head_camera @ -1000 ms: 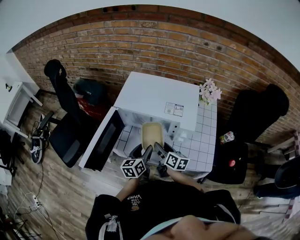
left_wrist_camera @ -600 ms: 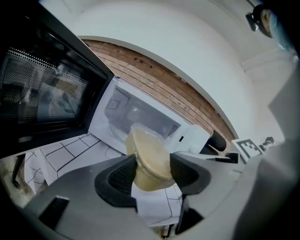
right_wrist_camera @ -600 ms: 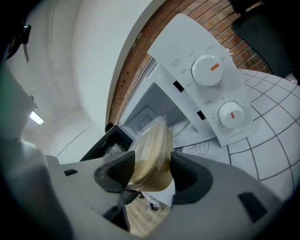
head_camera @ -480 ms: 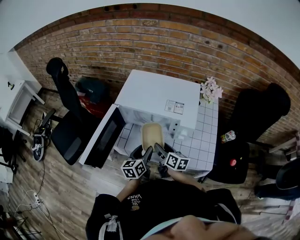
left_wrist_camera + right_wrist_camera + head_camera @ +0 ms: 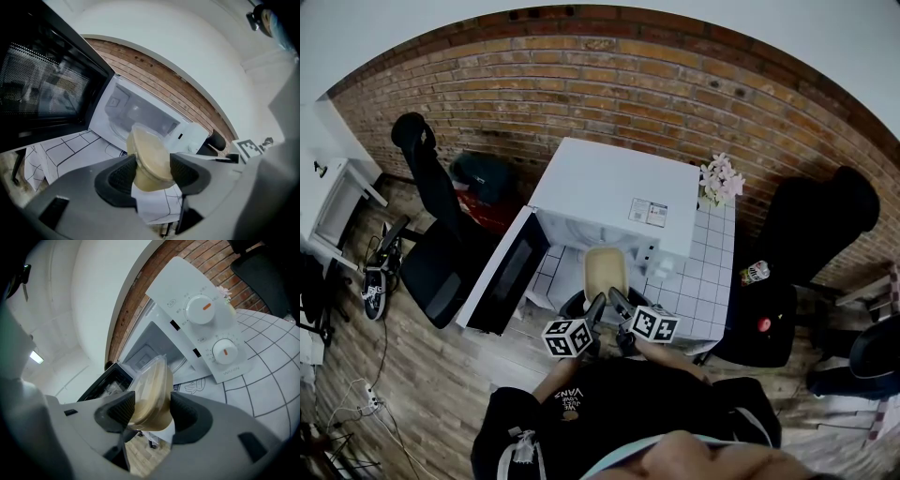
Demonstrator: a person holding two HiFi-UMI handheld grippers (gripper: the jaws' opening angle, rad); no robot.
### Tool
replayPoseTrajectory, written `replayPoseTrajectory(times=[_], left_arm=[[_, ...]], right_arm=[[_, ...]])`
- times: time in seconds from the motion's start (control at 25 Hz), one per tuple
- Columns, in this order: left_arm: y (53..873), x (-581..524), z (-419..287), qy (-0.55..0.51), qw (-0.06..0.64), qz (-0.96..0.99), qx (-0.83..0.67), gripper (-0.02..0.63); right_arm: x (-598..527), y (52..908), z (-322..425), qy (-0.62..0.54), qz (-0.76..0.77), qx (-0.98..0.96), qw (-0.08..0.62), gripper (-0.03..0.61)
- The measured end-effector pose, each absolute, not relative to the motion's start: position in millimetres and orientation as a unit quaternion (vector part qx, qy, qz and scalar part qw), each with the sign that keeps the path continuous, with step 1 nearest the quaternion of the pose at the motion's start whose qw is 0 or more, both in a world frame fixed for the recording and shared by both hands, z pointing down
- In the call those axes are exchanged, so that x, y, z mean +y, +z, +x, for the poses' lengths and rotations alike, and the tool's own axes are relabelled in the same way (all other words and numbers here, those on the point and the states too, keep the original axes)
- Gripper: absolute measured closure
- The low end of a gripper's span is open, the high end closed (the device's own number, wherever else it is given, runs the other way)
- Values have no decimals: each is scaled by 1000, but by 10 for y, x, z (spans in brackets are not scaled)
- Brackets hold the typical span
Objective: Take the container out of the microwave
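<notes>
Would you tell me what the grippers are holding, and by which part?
Both the left gripper and the right gripper clamp the lidded beige container by its near end, side by side.

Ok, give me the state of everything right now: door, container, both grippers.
Microwave door: swung wide open.
Container: lid on, filled with something beige, held in front of the open microwave.
Left gripper: jaws shut on the container.
Right gripper: jaws shut on the container.
</notes>
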State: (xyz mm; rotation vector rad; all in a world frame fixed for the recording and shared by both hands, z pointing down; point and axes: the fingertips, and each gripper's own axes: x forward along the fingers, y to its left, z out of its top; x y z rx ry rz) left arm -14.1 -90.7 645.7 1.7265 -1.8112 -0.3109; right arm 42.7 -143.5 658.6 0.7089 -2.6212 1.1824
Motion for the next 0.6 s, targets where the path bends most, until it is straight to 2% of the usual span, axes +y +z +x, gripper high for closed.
replayPoseTrajectory(times=[0.6], left_arm=[[6469,-858,-147,-117,309,649,-685,380]], right_arm=[[-1383,6588,423,397,238,-881,97,350]])
